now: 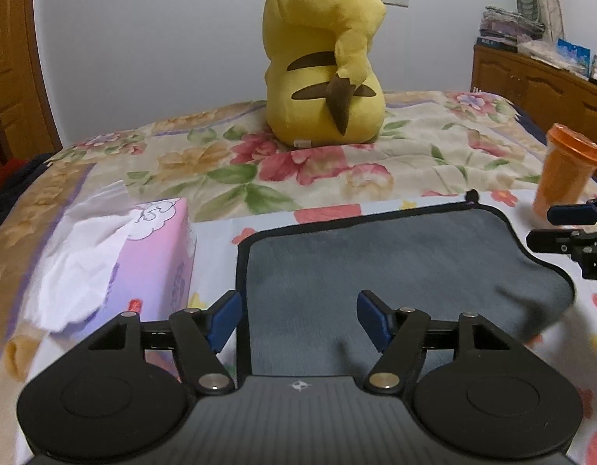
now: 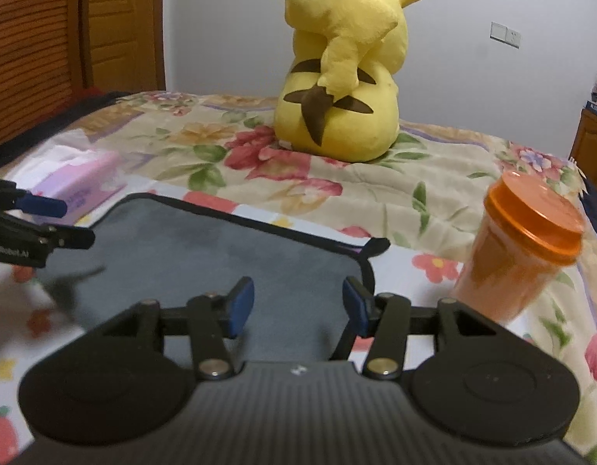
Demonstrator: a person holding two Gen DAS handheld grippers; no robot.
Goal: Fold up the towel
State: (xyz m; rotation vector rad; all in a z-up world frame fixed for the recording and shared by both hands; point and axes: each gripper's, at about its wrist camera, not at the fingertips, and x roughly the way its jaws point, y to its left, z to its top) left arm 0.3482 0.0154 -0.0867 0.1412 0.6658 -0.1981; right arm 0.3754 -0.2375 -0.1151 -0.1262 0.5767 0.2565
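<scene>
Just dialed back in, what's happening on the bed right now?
A person holds a gripper in each hand over a grey towel lying on the floral bedspread. The left gripper and right gripper are both open, holding nothing. A tissue box lies left of the towel, an orange cup right, a yellow plush behind.

On the bed (image 1: 414, 147) the towel (image 1: 376, 255) lies near, tissue box (image 1: 151, 248) to its left, cup (image 1: 566, 174) right, plush toy (image 1: 325, 77) far behind.
</scene>
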